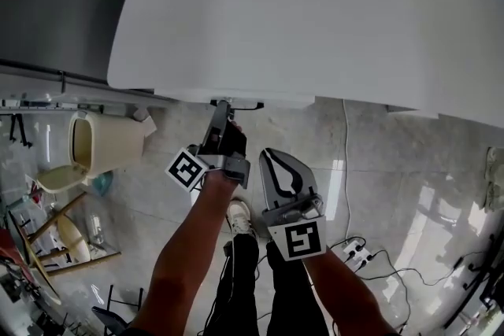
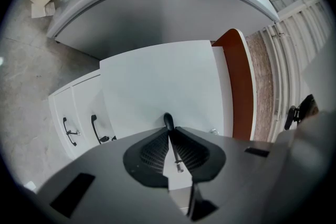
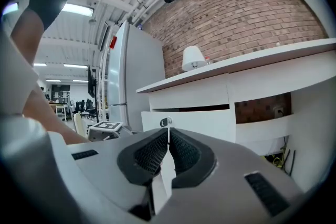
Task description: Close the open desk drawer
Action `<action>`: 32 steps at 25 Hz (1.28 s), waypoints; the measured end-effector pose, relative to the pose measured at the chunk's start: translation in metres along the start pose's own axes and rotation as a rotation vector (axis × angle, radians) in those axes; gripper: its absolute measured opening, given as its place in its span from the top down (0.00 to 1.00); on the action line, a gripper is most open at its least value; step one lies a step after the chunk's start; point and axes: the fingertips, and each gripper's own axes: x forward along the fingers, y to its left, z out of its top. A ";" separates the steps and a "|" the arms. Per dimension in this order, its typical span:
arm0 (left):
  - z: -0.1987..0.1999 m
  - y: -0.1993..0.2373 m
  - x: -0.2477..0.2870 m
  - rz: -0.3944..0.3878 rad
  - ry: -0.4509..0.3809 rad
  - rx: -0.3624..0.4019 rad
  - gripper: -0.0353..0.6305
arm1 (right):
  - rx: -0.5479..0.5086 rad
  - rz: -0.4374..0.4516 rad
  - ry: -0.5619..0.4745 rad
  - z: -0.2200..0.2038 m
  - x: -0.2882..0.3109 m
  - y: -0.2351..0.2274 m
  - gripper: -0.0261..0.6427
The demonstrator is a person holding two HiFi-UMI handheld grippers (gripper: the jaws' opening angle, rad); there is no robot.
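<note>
Jaws of our left hand-held gripper (image 2: 168,131) are shut on the black handle (image 2: 167,119) of the white drawer (image 3: 202,122). The drawer sits just under the edge of the white counter (image 1: 315,12). It sticks out a little, and we see a dark gap above its front. Our right hand-held gripper (image 3: 168,134) is near the left one, a bit back from the drawer. Its jaws are closed together and hold nothing. It points at the drawer front. A tall fridge (image 3: 131,81) stands beside the counter, and a cream bin (image 1: 98,142) stands on the floor.
</note>
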 end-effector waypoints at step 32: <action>0.017 0.005 0.060 -0.004 0.054 -0.009 0.88 | -0.008 -0.132 0.023 0.000 0.045 -0.036 0.92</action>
